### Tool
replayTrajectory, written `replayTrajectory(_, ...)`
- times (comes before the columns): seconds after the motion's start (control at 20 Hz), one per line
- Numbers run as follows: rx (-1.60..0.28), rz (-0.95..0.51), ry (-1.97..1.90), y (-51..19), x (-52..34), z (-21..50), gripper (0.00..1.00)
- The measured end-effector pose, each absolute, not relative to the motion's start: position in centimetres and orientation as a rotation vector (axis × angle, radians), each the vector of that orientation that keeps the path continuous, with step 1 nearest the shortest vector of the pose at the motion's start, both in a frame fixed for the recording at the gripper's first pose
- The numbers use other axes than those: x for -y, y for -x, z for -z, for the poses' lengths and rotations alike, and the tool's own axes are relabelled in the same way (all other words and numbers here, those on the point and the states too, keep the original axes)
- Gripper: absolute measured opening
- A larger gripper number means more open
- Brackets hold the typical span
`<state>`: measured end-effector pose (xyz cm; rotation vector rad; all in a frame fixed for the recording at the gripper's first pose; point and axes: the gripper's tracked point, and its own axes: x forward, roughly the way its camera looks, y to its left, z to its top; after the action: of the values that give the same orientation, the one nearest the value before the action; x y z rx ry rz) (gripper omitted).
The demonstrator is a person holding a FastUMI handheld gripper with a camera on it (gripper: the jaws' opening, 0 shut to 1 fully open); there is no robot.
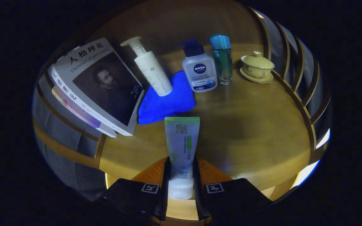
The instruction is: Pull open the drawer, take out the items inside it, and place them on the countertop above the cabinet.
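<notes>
Tube [181, 150] of face wash is clamped in my claw [181, 179], cap end toward me, over the wooden tabletop [250, 131]. Beyond it: stacked books [99, 91], blue cloth [165, 100] with a white pump bottle [151, 70] leaning on it, a white-and-navy pump bottle [199, 70], blue-capped bottle [222, 59], small lidded teacup [257, 66].
</notes>
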<state>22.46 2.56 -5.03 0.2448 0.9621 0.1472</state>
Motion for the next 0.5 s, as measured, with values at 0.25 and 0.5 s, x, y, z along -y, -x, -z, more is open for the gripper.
replayTrajectory(0.25, -0.926, -0.134, -0.224, -22.8, -2.9, 4.8, 0.50)
replayTrajectory(0.5, -0.838, -0.193, -0.193, -21.6, -3.9, 2.1, 0.86)
